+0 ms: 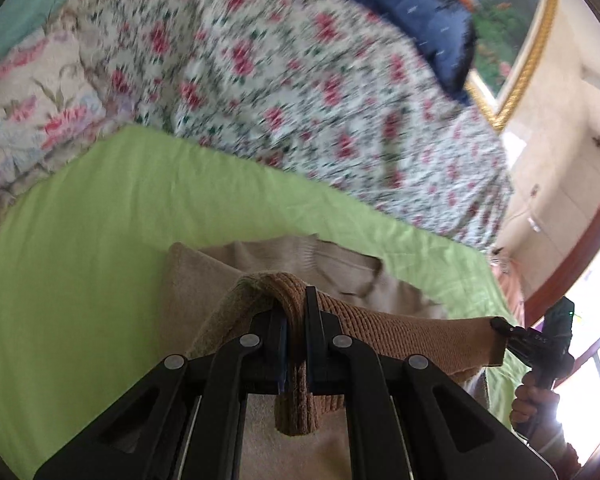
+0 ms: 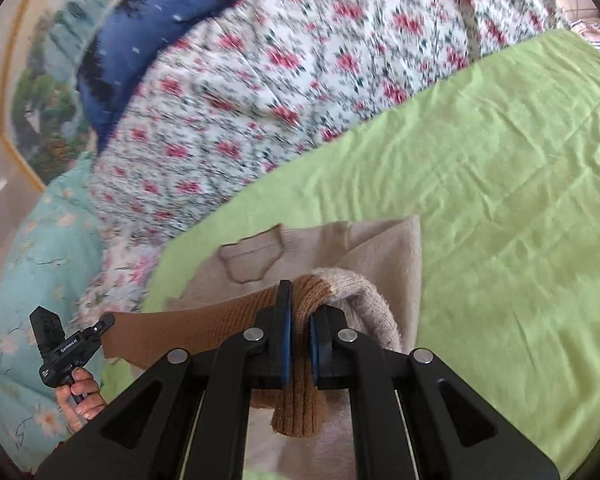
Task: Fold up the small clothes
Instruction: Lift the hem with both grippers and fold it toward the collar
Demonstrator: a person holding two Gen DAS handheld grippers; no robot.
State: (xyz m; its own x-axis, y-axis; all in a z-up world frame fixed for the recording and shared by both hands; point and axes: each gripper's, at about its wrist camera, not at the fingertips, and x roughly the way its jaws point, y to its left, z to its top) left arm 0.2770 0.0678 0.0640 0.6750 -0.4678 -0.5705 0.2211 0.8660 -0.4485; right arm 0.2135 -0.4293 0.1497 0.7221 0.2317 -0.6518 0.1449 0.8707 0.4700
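Note:
A small beige knit sweater [image 1: 332, 268] with a brown ribbed hem [image 1: 400, 332] lies on the green sheet [image 1: 80, 260]. My left gripper [image 1: 296, 312] is shut on one corner of the brown hem and holds it lifted. My right gripper [image 2: 300, 312] is shut on the other corner of the hem [image 2: 204, 328], also lifted. The hem stretches taut between the two grippers above the sweater body [image 2: 384, 248], whose collar [image 2: 252, 258] faces away. Each gripper shows in the other's view, the right one [image 1: 500, 326] and the left one [image 2: 106, 322].
A floral quilt [image 1: 300, 80] is heaped behind the green sheet [image 2: 500, 160]. A blue pillow [image 1: 420, 12] and a framed picture [image 1: 512, 40] lie beyond it. A floral pillow [image 1: 32, 112] sits far left. A turquoise floral cover [image 2: 32, 260] lies left in the right wrist view.

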